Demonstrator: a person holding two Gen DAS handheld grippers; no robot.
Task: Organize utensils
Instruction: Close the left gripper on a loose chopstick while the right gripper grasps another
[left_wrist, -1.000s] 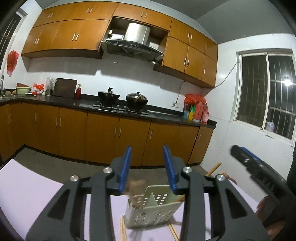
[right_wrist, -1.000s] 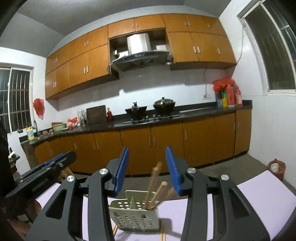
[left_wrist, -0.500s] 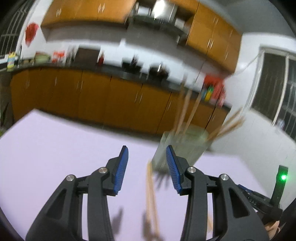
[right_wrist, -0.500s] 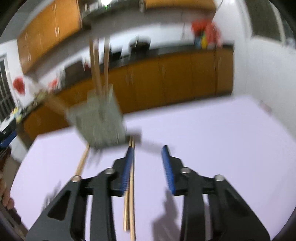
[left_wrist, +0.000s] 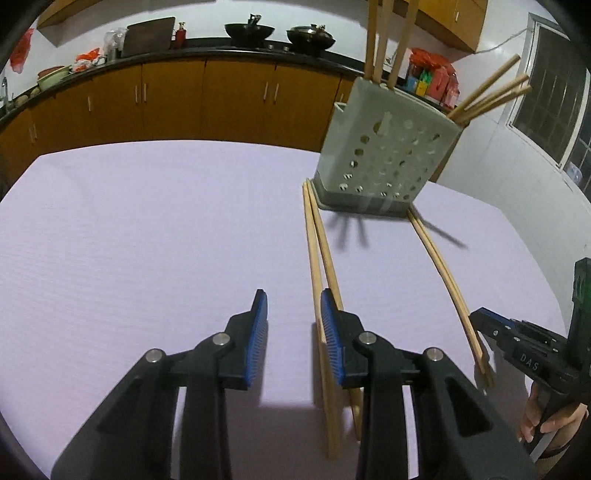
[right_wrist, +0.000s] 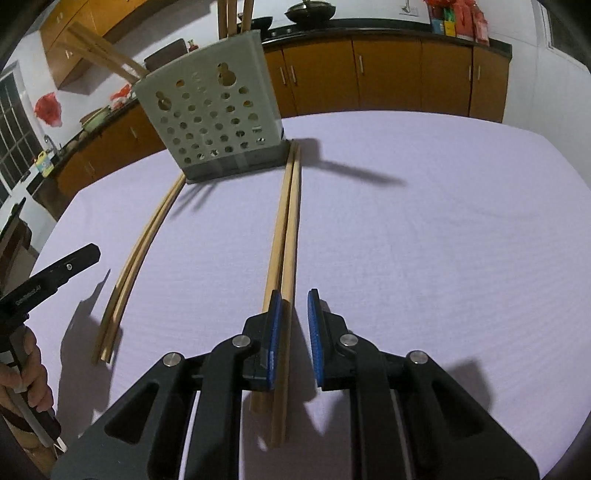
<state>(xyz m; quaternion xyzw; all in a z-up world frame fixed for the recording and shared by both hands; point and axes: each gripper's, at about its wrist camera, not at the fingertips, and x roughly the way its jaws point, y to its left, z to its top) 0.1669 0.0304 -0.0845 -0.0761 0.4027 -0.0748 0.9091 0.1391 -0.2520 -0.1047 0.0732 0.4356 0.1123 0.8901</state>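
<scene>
A grey perforated utensil holder (left_wrist: 384, 155) stands on the lilac table (left_wrist: 147, 229) with several wooden chopsticks upright in it; it also shows in the right wrist view (right_wrist: 218, 122). Two pairs of chopsticks lie flat in front of it. My left gripper (left_wrist: 291, 306) is open and empty, low over the table, its right finger above one pair (left_wrist: 317, 243). The other pair (left_wrist: 443, 273) lies to its right. My right gripper (right_wrist: 295, 306) is open and empty, its left finger over that pair (right_wrist: 288, 221). The left gripper's pair (right_wrist: 144, 240) lies to its left.
Each gripper shows at the edge of the other's view, the right gripper (left_wrist: 524, 343) and the left gripper (right_wrist: 48, 277). Orange kitchen cabinets (left_wrist: 221, 96) with a dark counter, pots and bottles run behind the table.
Both grippers have tilted down from facing the kitchen and dropped low over the table, each ending above a pair of lying chopsticks. The right jaws have narrowed somewhat.
</scene>
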